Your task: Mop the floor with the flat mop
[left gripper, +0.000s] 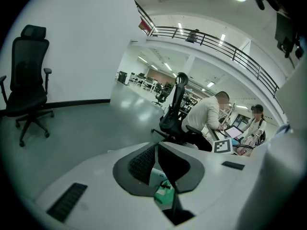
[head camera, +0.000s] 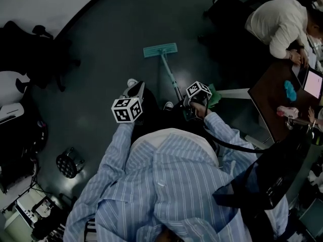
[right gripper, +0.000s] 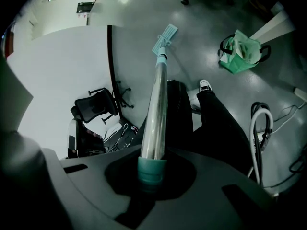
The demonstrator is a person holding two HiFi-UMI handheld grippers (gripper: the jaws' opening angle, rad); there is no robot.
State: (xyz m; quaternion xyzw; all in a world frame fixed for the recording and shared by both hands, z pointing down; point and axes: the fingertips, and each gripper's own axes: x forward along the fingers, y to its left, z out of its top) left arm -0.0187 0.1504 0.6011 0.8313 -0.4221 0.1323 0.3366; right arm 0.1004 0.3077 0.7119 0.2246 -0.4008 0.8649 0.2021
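Place: an open-plan office.
Seating: a black high-backed swivel office chair [left gripper: 26, 80] stands ahead-left of your left gripper [left gripper: 165, 176], by the plain white wall [left gripper: 86, 47]; a second black swivel chair [left gripper: 175, 109] stands straight ahead of it.
Desk: right of your right gripper [head camera: 191, 107], a person in a white shirt [head camera: 280, 24] leans over a dark brown desk [head camera: 267, 92] with a lit flat screen [head camera: 313, 83].
Far end: beyond your left gripper, rows of workstations [left gripper: 144, 80] under long ceiling strip lights [left gripper: 165, 66].
Upper level: a black-railed gallery [left gripper: 216, 42] overhead.
Ground: a smooth grey glossy floor [head camera: 116, 49].
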